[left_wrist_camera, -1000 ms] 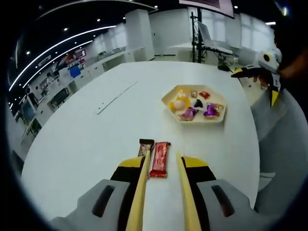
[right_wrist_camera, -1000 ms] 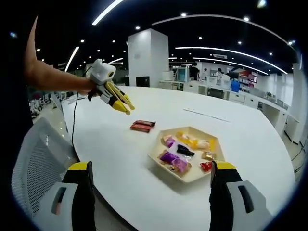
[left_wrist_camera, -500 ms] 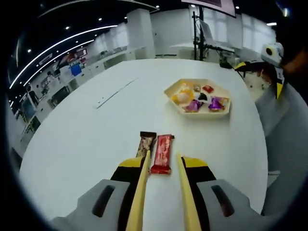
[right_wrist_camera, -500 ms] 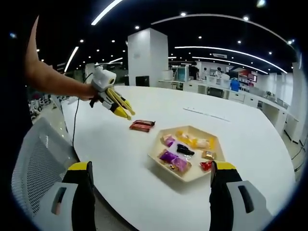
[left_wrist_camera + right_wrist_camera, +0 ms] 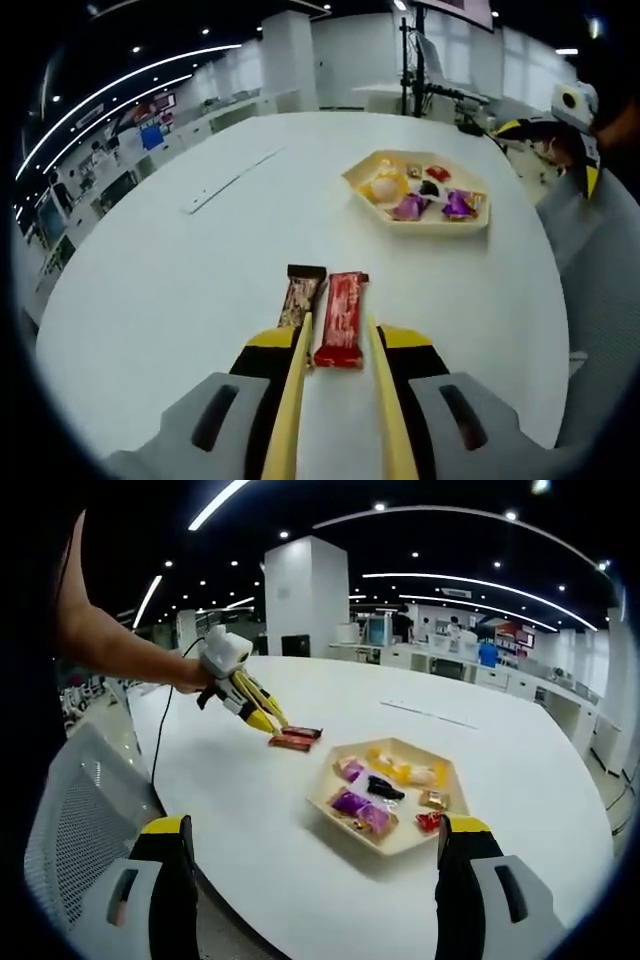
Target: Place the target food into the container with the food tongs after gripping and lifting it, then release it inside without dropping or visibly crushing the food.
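Yellow tongs ride on the left gripper (image 5: 338, 345), its two blades parted and standing to either side of the near end of a red-wrapped bar (image 5: 341, 318); they straddle it without pinching. Brown-wrapped bar (image 5: 301, 298) lies just beside the red one, on its left, both flat on the table.

Right gripper (image 5: 312, 865): jaws spread wide at the lower corners of the right gripper view, nothing between them, held off the table's near edge.

Surface: white round table (image 5: 180, 260), glossy, with a thin seam or strip (image 5: 230, 180) running across its far part.

Container: shallow cream hexagonal tray (image 5: 330, 775), well apart from the two bars, farther along the table. Contents: assorted wrapped sweets — purple wrappers (image 5: 352, 804), one black piece (image 5: 384, 788), yellow and orange pieces (image 5: 400, 771), one red piece (image 5: 428, 822), one small gold-brown piece (image 5: 433, 801). Neither bar is in the tray.

In the right gripper view, the left gripper (image 5: 262, 718) is seen from outside, held by a person's hand (image 5: 190, 673) with a bare forearm, its yellow tips down at the two bars (image 5: 296, 738).

Room: open office hall, dark ceiling with long curved light strips and spot lamps, a white square pillar (image 5: 305, 600), rows of desks at the back, a grey mesh chair (image 5: 70, 820) at the table's near edge.
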The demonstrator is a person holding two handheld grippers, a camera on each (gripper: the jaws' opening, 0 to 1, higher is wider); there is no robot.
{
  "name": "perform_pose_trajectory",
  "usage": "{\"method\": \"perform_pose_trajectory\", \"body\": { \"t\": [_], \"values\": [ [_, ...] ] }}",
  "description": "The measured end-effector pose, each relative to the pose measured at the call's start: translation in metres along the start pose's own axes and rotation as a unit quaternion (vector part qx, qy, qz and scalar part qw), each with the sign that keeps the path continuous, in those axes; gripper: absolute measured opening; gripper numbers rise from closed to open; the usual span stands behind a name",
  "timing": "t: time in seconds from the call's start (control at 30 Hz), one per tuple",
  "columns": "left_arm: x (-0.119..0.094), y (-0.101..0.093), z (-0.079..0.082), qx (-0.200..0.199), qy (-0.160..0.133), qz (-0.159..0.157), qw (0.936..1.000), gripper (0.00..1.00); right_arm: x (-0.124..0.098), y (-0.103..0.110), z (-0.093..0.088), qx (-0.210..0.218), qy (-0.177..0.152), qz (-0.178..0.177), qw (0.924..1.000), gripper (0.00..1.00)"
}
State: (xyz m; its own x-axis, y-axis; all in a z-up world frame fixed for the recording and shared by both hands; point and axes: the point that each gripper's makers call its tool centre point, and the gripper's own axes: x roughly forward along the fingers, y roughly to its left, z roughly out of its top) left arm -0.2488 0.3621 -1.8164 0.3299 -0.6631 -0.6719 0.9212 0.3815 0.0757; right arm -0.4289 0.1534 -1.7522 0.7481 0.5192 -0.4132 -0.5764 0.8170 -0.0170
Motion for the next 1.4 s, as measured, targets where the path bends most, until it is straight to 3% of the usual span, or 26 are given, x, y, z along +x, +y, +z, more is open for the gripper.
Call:
{"method": "perform_pose_trajectory", "body": {
  "t": [0.4, 0.73, 1.1, 1.4],
  "values": [
    [0.014, 0.003, -0.013, 0.004, 0.014, -0.005, 0.9999, 0.26, 0.0, -0.001, 0.0, 0.003, 0.0, -0.002, 1.0, 1.0],
    [0.016, -0.004, -0.012, 0.003, 0.023, -0.025, 0.9994, 0.2, 0.0, -0.003, -0.001, 0.003, 0.0, -0.005, 1.0, 1.0],
    [0.016, -0.005, -0.012, -0.005, 0.035, -0.024, 0.9991, 0.18, 0.0, -0.002, 0.0, -0.001, 0.0, -0.006, 1.0, 1.0],
    [0.003, -0.003, 0.002, -0.02, 0.026, -0.026, 0.9991, 0.19, 0.0, -0.003, 0.001, -0.002, -0.004, -0.006, 1.0, 1.0]
  ]
}}
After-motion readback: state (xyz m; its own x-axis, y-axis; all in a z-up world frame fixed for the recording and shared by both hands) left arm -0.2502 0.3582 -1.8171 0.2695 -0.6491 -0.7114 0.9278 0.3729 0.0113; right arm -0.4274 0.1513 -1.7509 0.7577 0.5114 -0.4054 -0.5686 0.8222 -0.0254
